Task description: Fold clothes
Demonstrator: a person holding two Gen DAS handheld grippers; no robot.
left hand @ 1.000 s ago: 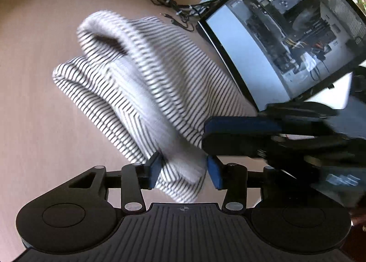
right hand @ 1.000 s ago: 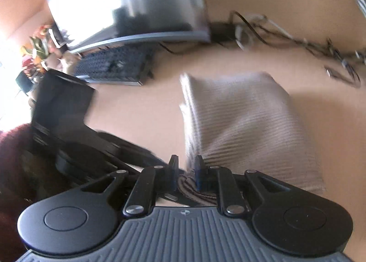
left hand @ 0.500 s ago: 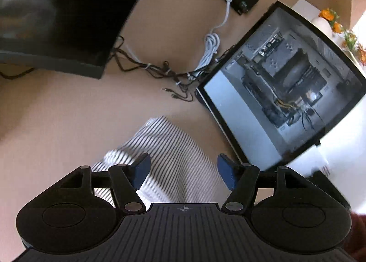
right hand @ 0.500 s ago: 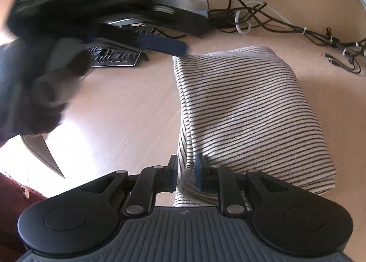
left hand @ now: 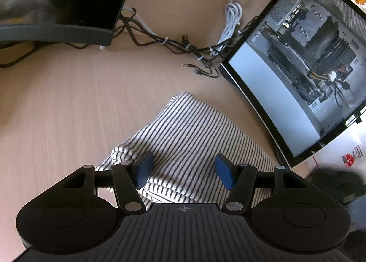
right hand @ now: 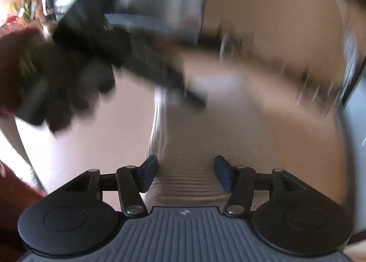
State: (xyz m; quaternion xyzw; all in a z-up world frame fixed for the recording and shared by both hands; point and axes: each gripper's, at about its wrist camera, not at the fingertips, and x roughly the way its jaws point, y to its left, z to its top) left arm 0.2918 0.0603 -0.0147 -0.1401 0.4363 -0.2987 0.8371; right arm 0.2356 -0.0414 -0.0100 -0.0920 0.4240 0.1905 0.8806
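Striped cloth (left hand: 194,138) is seen folded at lower centre on the bench (left hand: 68,106); both claws, left (left hand: 184,171) and right (right hand: 185,175), are spread wide, empty; any loose edge is best smoothed flat.

A: What's at six o'clock?

B: The right gripper (right hand: 185,174), its blue-padded fingers (right hand: 149,173) spread wide with nothing between them. Under them lies the striped garment (right hand: 240,147), running up toward twelve, too blurred to see its folds.

A: And at ten o'clock?

B: The left gripper (right hand: 194,99), a dark smear with its tips reaching over the garment's far edge. I can't tell how its jaws stand. A dark red sleeve (right hand: 13,65) shows at nine.

A: The surface?

B: A tan desk (right hand: 263,39), smeared cables (right hand: 315,88) at two.
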